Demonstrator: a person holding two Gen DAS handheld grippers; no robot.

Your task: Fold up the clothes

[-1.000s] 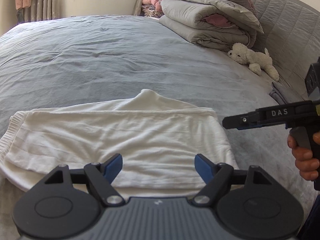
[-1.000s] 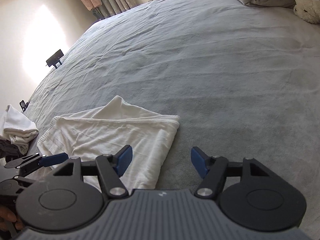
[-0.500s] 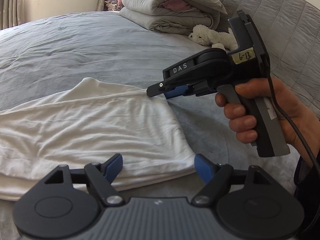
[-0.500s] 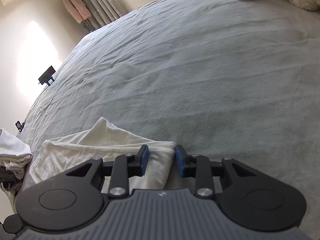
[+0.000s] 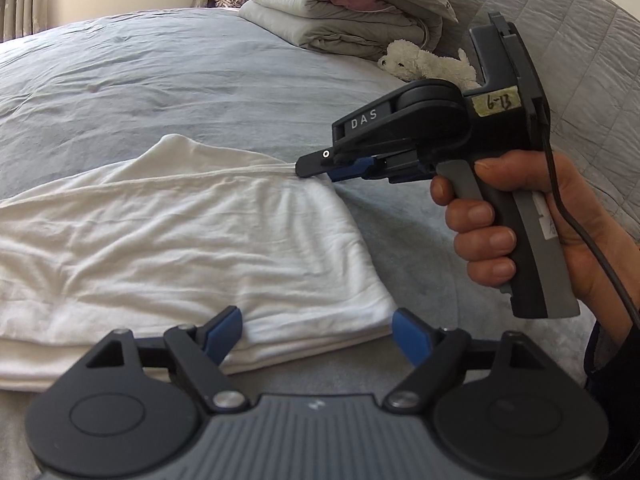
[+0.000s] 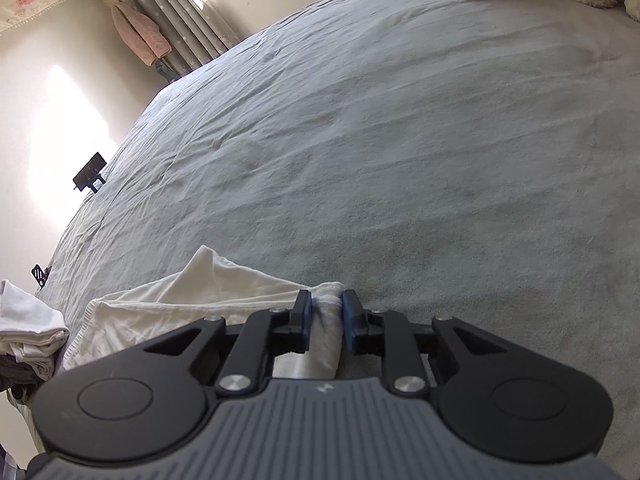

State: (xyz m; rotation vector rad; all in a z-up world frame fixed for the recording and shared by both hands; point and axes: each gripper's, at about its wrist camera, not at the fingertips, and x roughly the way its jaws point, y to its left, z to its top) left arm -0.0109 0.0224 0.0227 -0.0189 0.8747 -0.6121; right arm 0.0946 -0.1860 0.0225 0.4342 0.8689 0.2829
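Left wrist: "DAS", "6-13" on right gripper

— What do we see on our right gripper?
— Black body, grey handle, "DAS" lettering, a taped "6-13" label, a black cable.
— And our left gripper?
— Blue pads, silver screws, ribbed grey housing.

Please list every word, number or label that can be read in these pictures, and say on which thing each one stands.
"DAS": white letters on the black upper arm of the right gripper.
"6-13": handwritten on a yellowish tape label stuck on that gripper's body.
Wall hanging with pink marks: too blurred to read.
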